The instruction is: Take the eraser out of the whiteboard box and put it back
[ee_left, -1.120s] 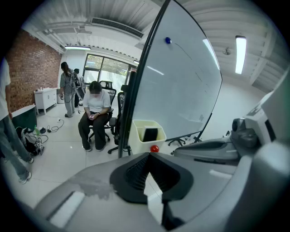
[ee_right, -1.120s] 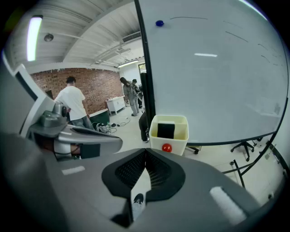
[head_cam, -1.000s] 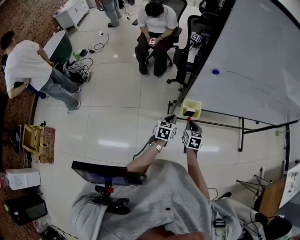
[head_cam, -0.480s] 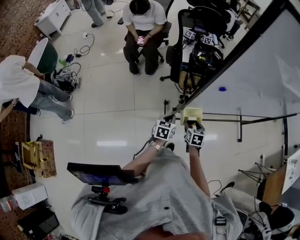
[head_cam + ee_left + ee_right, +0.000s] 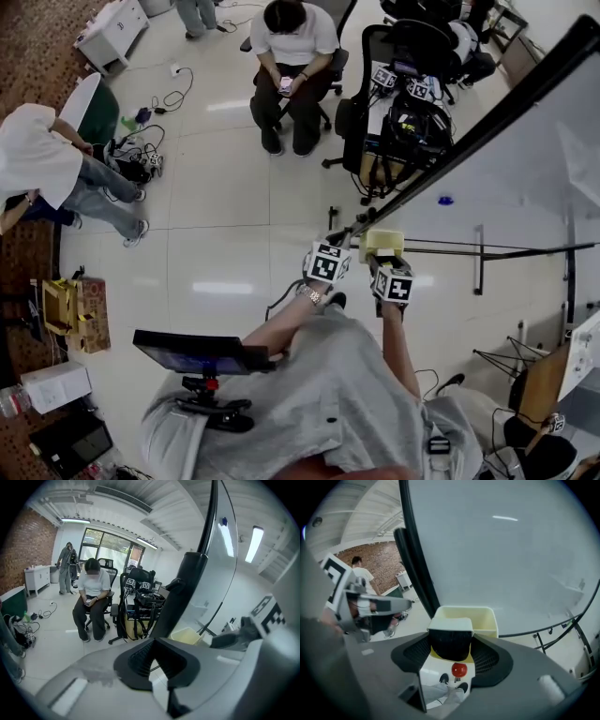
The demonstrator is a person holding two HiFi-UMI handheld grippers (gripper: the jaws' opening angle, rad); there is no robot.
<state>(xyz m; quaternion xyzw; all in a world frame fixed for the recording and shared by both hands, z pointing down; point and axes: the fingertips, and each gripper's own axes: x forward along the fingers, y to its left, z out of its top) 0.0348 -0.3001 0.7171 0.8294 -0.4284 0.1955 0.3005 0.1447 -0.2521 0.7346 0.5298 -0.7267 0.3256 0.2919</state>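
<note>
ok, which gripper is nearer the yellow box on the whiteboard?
Right. The right gripper is at the yellow box's near rim, with the eraser between its jaws. The left gripper is beside it, off the box's left side.

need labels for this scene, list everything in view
whiteboard: 1, white, black frame, right
magnet: 1, blue, on whiteboard
box: 1, pale yellow, at whiteboard's lower edge
eraser: 1, black, white top, in the box
seated person: 1, white shirt, top centre
leaning person: 1, white shirt, far left
standing person: 1, grey legs, top edge
office chairs: at least 2, black, behind box
cardboard box: 1, brown, floor left
left claw: 1, grey, jaws together, empty
right claw: 1, grey, jaws apart astride the eraser
</note>
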